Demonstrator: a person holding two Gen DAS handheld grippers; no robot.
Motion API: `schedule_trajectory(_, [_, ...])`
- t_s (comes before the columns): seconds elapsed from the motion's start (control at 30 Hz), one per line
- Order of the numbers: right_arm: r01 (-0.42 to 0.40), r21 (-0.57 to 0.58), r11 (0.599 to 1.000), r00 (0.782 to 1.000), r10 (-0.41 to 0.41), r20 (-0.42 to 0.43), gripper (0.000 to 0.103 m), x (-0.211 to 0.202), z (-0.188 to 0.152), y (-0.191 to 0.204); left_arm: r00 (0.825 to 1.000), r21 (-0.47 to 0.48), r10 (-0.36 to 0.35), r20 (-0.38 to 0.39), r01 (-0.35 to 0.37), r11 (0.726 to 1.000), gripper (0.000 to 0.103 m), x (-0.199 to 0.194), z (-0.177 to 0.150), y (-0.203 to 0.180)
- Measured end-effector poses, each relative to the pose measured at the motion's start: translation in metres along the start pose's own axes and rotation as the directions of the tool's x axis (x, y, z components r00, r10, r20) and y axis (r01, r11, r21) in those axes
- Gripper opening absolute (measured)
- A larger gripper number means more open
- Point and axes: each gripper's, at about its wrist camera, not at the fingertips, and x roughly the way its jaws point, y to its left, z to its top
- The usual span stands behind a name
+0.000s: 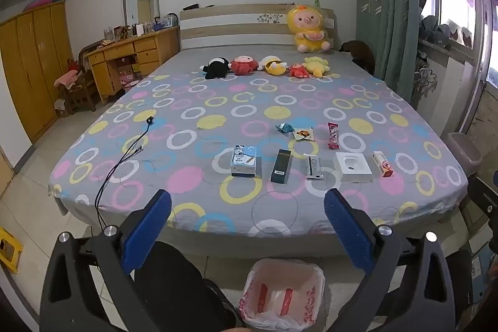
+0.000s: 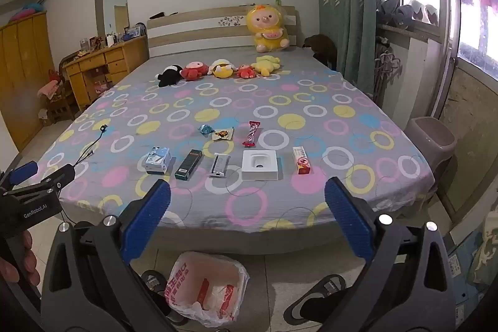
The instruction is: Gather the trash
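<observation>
Trash lies on the bed (image 1: 186, 101) near its foot. The front row holds a blue-white box (image 1: 243, 161), a dark green box (image 1: 281, 166), a grey-white wrapper (image 1: 313, 166), a white square box (image 1: 354, 167) and a red-white box (image 1: 383, 163). Behind lie a teal wrapper (image 1: 284, 127), a snack packet (image 1: 303, 133) and a red candy bar (image 1: 333, 135). A bin with a bag liner (image 1: 281, 294) stands on the floor below. My left gripper (image 1: 247, 207) and right gripper (image 2: 247, 204) are open and empty, short of the bed's foot.
Several plush toys (image 1: 267, 66) line the head of the bed. A black cable (image 1: 124, 154) trails over the left corner. A grey lidded bin (image 2: 431, 142) stands right of the bed. Shoes (image 2: 323, 294) lie beside the lined bin (image 2: 208, 285). A desk (image 1: 130, 58) and wardrobe (image 1: 31, 64) stand at left.
</observation>
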Motion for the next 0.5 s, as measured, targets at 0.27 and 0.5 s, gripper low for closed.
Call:
schedule_trajectory(0.27, [-0.001, -0.003, 1.0, 1.0, 0.001, -0.012, 0.097, 0.0018, 0.0009, 0.001, 1.0, -0.023, -0.013, 0.008, 0.013, 1.0, 0.096, -0.0021, 0.0021, 0.0028])
schedule_trajectory(0.5, [0.004, -0.01, 1.0, 1.0, -0.004, 0.004, 0.097, -0.0022, -0.0002, 0.0032, 1.0, -0.024, -0.011, 0.012, 0.011, 1.0, 0.096, -0.0041, 0.0044, 0.003])
